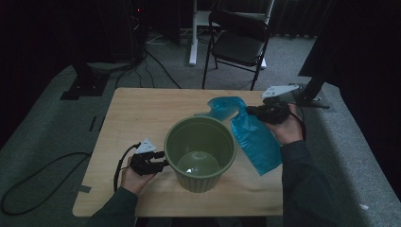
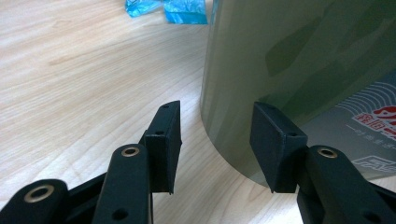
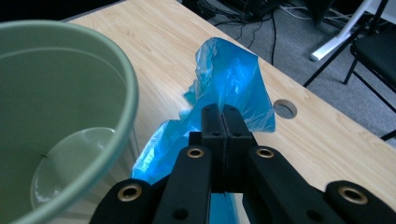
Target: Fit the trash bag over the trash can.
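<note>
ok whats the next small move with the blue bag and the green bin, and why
Probably lift the blue bag toward the green bin. The right gripper is shut on the bag, most of which lies on the table beside the bin. The left gripper is open at the bin's wall.

Both sleeves [image 1: 302, 179] are dark green. Each black gripper [image 2: 215, 140] has flat jaws, brass-ringed screw holes, a grey triangular plate and a black cable [image 1: 118, 163] at 9 o'clock.
</note>
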Motion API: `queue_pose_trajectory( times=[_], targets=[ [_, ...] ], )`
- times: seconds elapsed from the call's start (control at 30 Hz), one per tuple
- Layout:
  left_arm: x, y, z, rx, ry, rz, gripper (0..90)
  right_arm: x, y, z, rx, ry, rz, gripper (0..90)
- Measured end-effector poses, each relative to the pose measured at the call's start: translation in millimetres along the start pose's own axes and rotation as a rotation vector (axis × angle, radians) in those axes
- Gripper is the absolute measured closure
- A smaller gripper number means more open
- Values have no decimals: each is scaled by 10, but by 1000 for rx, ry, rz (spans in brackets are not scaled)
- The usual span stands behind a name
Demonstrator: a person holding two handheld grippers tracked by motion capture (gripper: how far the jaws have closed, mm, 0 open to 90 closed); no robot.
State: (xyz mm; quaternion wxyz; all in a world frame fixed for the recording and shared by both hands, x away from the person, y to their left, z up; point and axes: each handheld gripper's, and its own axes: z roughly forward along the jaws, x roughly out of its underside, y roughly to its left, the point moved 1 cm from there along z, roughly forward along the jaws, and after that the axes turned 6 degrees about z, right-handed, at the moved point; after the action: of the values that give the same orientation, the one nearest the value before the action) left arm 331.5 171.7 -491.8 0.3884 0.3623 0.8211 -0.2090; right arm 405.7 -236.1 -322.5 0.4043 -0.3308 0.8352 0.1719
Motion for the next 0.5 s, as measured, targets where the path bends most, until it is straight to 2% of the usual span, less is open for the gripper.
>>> queue_pose_trajectory(
  times=[0.33,0.5],
  targets=[
    [-33,-29,72,9,8,10,533,-178,11,-48,-13,-17,-13,900],
    [-70,-18,100,3,9,15,531,-281,74,-68,-15,-21,-39,900]
  ],
)
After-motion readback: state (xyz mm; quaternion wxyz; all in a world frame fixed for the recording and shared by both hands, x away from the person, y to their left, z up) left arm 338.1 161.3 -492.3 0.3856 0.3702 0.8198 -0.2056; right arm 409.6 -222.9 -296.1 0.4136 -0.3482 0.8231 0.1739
